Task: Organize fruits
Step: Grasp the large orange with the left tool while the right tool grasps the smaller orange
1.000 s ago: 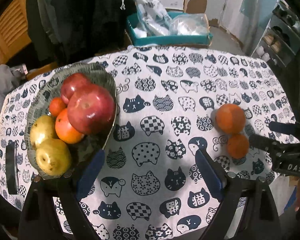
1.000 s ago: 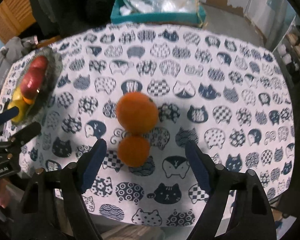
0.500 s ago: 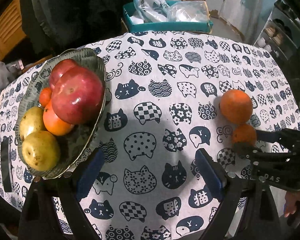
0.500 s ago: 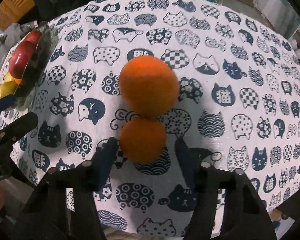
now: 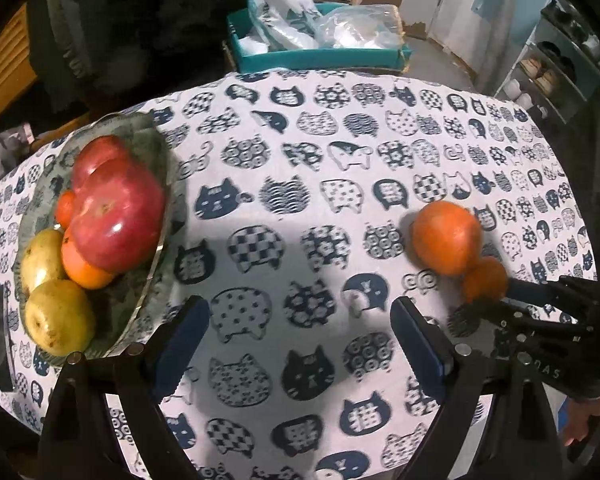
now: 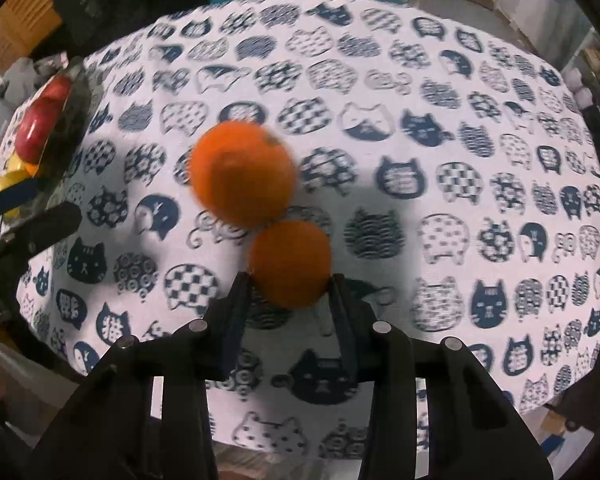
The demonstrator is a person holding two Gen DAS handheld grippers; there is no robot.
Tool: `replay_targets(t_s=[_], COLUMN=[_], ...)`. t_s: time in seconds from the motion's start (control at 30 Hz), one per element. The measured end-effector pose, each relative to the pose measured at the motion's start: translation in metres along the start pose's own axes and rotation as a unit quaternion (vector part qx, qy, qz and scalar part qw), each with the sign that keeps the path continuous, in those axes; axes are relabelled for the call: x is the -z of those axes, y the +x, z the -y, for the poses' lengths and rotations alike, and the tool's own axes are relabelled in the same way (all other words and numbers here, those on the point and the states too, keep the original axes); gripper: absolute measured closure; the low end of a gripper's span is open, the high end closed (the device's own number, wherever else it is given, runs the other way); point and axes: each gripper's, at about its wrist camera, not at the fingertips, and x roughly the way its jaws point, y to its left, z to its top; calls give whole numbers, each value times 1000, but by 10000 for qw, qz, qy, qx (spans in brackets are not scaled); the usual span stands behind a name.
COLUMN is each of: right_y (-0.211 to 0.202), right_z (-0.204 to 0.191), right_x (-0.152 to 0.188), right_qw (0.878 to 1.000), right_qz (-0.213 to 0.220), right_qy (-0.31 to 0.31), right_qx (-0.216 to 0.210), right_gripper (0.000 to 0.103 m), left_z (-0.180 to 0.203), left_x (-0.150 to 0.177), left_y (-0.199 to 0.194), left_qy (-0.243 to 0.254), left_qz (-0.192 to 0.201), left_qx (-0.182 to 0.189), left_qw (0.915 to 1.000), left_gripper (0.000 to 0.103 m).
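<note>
Left wrist view: left gripper (image 5: 296, 332) spread wide, nothing between the jaws, over the cat-print tablecloth (image 5: 320, 152). Glass bowl (image 5: 148, 280) at the table's left edge holds glossy red apples (image 5: 118, 216), matte yellow pears (image 5: 60, 322) and oranges, partly hidden. Small orange (image 5: 485, 278) near the right edge, half covered by the right gripper (image 5: 500, 298).

Right wrist view: blurred. Right gripper (image 6: 288, 292) has just closed, pinching the small orange (image 6: 290, 266); big orange (image 6: 242, 174) touches it beyond.
</note>
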Motion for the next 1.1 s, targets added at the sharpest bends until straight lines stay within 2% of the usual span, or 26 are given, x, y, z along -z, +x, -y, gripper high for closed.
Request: replay_targets(t_s=[0.23,0.4,0.53,0.83,1.1], right_y=[-6,5,10,20,4], right_z=[12,15,7,0,32], right_x=[-8,-5,-6,-13,-17], right_qw=[9997,9986,9982,9983,9990], right_qz=[97,5,29,91,383], right_qy=[71,127,97,-194,112], right_qx=[-211,-508,-588,-538,-188], right_gripper=[63,59,58,60,61], left_z=[25,30,30,32,43], left_x=[-6,-8,-7,-10,-16], left_y=[6,9,14,20,26], left_qy=[247,255,245,193,64], left_qz=[-51,-80,-134,-180,-209], left_qx=[92,117,100,152,494], left_qw=[9996,9996,9996,9995,9985], left_gripper=[10,10,10,10,10])
